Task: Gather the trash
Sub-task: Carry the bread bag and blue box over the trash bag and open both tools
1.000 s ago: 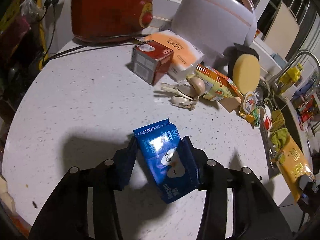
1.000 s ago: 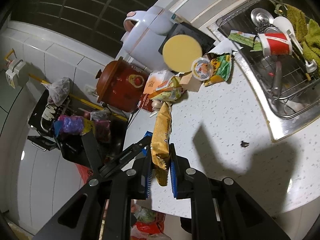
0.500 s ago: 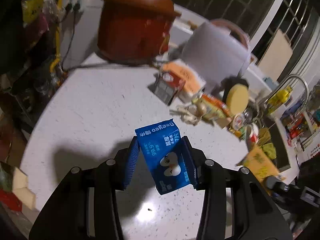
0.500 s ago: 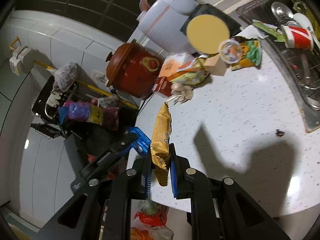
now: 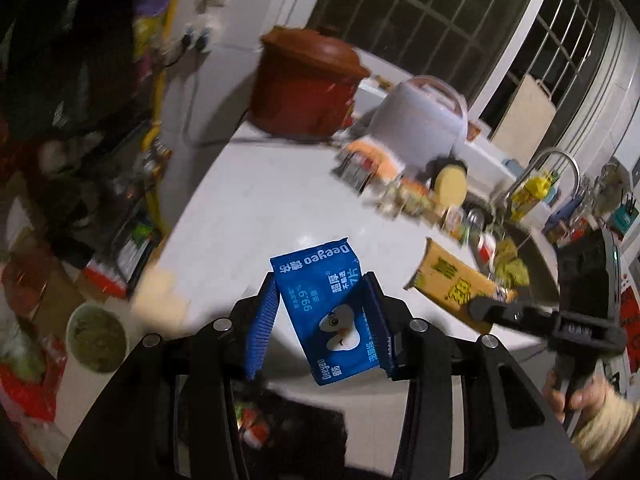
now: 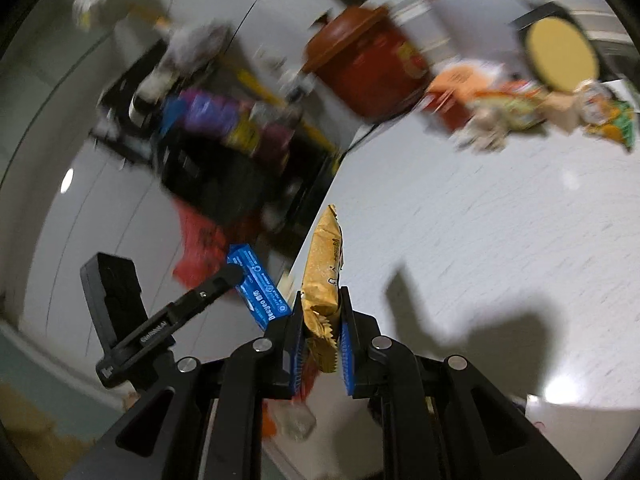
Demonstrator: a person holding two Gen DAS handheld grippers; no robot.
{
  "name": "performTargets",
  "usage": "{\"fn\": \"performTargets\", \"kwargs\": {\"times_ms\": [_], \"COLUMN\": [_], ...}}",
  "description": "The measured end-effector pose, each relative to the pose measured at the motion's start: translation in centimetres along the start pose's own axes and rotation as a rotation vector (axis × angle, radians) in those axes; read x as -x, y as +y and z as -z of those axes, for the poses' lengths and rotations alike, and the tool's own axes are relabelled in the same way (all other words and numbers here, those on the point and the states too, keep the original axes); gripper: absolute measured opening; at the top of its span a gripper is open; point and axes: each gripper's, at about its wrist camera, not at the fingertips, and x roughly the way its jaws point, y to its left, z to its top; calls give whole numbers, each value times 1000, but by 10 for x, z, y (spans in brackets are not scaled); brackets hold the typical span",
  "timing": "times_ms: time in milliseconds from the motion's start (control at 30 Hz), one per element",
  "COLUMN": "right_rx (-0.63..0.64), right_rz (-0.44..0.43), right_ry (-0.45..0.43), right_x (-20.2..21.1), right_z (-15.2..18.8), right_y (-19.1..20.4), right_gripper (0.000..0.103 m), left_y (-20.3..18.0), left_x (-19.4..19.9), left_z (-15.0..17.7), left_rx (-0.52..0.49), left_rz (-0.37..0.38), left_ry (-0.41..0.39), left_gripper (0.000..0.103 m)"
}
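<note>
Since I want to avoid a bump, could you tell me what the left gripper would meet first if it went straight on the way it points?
Probably the white countertop. The left gripper, shut on the blue wipes packet, points down over the counter's near edge, and bare surface lies ahead before the red cooker. Depth is unclear.

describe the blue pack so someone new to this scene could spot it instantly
Start at the white speckled countertop with the dark red lidded cooker at its back. Nearer the camera, over the counter's front edge, the left tongs hold a flat blue plastic wipes pack printed with white text and a white cartoon figure. Its nearest neighbour, the yellow-gold snack wrapper in the right tongs, is longer and narrower.
</note>
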Motion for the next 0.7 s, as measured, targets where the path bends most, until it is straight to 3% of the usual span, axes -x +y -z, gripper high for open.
{"fn": "performTargets", "kwargs": {"times_ms": [133, 267, 400, 567, 600, 633, 700], "right_rx": [61, 28, -19, -20, -21, -24, -15], "right_rz": [4, 38, 135, 307, 349, 376, 474], "right_ry": [177, 344, 440, 478, 477, 479, 477], "right_x": [-31, -76, -127, -186, -198, -204, -216], "right_z": [42, 93, 140, 190, 199, 204, 215], "right_y": [19, 9, -25, -77, -89, -100, -121], "right_gripper": [16, 16, 16, 19, 29, 50, 57], "left_y": [31, 70, 103, 144, 150, 156, 163], "left_x": [12, -17, -76, -171, -188, -204, -222], "left_z": [49, 106, 166, 236, 245, 251, 260], "left_rx": [25, 89, 104, 169, 185, 194, 197], "left_rz": [-54, -86, -101, -100, -118, -133, -168], "left_ry": [98, 242, 381, 548, 568, 583, 616], "left_gripper": [42, 42, 42, 42, 42, 43, 52]}}
